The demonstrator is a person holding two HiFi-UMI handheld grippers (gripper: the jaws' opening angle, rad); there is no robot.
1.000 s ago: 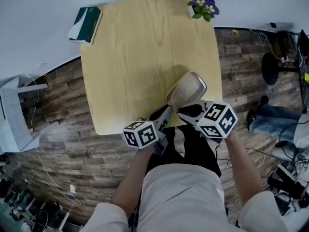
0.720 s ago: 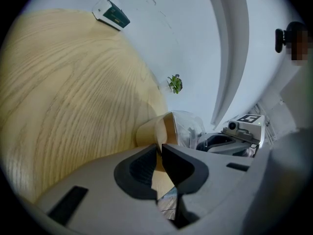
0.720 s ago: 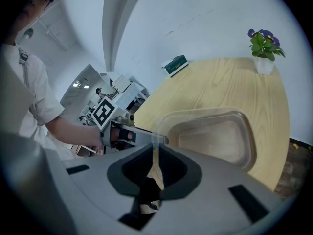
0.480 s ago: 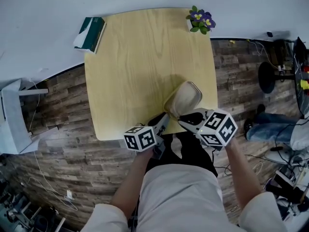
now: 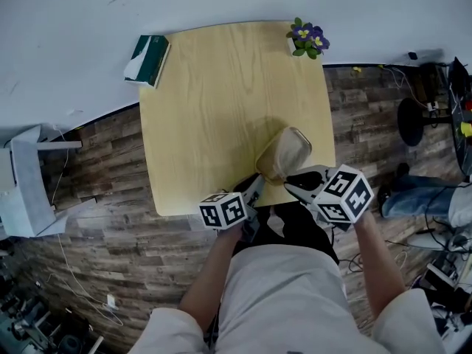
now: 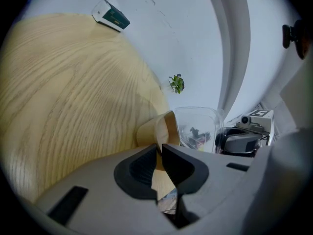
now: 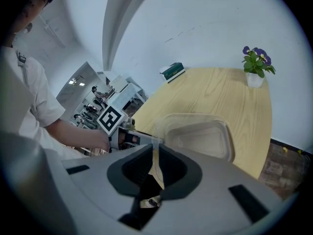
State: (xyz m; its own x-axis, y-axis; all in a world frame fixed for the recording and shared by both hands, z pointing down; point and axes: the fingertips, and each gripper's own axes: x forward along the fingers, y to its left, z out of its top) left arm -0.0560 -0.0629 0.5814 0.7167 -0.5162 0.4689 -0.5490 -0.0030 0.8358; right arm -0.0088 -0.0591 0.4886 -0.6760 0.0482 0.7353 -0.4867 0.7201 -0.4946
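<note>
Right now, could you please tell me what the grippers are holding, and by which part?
Both hold the beige container by its near rim: the left gripper pinches its beige edge, the right gripper its thin pale edge.

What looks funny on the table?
Only the box at the front edge of the table: the left tongs and right tongs both pinch its rim, so it sits tilted, not flat. Nothing spilled.

The left forearm (image 5: 212,265) and right forearm (image 5: 375,255) reach forward, close together. The left gripper (image 5: 257,184) and right gripper (image 5: 293,182) angle inward toward each other, each with its jaws pinched together on the rim of the container (image 5: 285,152).
</note>
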